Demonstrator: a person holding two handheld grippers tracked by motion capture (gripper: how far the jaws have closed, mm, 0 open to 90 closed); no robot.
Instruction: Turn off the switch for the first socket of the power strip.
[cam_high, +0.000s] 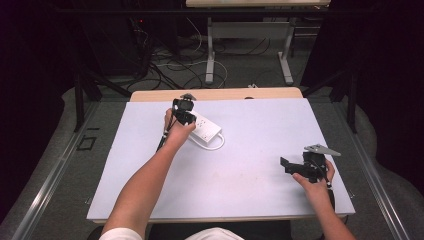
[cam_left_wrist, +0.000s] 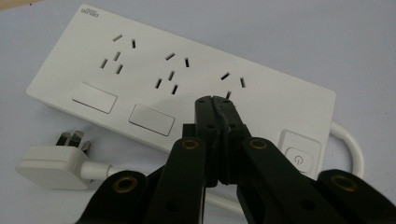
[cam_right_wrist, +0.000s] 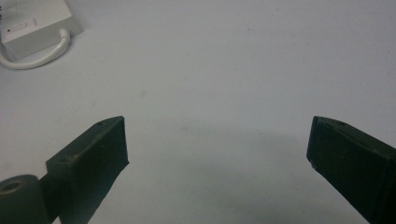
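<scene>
Though closed, hand-held gripper (cam_left_wrist: 215, 99) above power strip (cam_left_wrist: 140, 79).

Left hand-held gripper (cam_left_wrist: 215, 100) jaws together over white power strip (cam_left_wrist: 140, 79); plug (cam_left_wrist: 51, 163) beside it.

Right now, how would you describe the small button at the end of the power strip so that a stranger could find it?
On the pale blue table mat lies a white power strip, under the shut left gripper. Follow its row of three sockets past the two blank rectangular covers to the end where the cable leaves. There sits the power button, the only square key bearing a power symbol.
</scene>
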